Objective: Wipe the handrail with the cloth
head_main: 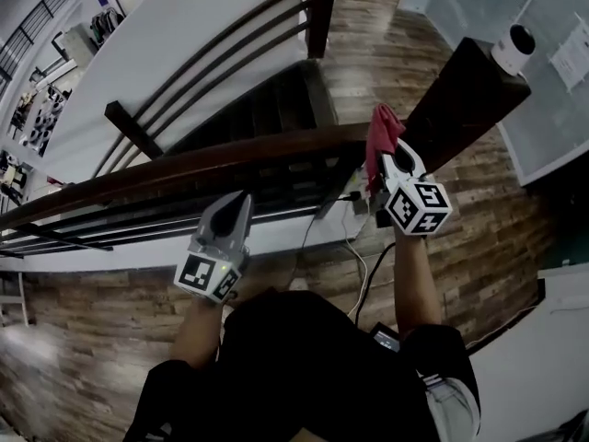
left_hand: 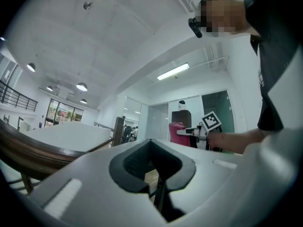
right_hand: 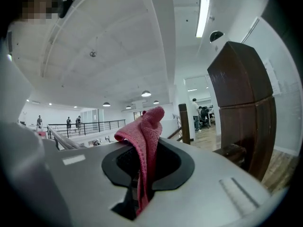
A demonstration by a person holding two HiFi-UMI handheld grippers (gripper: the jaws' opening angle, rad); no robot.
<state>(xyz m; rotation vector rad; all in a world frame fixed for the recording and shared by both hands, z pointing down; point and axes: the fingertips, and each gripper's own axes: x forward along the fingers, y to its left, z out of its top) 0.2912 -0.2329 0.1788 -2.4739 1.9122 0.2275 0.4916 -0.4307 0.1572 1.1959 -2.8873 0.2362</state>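
Torso (head_main: 304, 366): dark clothing at the bottom of the head view, with both forearms reaching forward from it.
Left tongs (head_main: 241, 197): head view; held just on the near side of the handrail, tips pointing toward it, marker cube nearest the wearer.
Handrail (head_main: 184, 166): dark wood, running from the left edge up toward the right and ending by the post.
Right tongs (head_main: 386, 159): head view; at the rail's right end, close beside the post.
Cloth (head_main: 382, 132): red, standing up out of the right tongs across the rail's line; whether it touches the rail cannot be told.
Post (head_main: 460, 90): dark and broad, with a white cylinder (head_main: 513, 49) on top.
Floor (head_main: 479, 238): wood planks below and beyond the rail.
Left gripper view: jaws closed together with nothing between them; the handrail curves past at lower left; the right tongs and cloth show farther off, right of centre.
Right gripper view: jaws closed on the cloth, which is pinched in the slit and rises in a folded peak above them; the post stands close at right; a strip light (right_hand: 203, 13) runs overhead.
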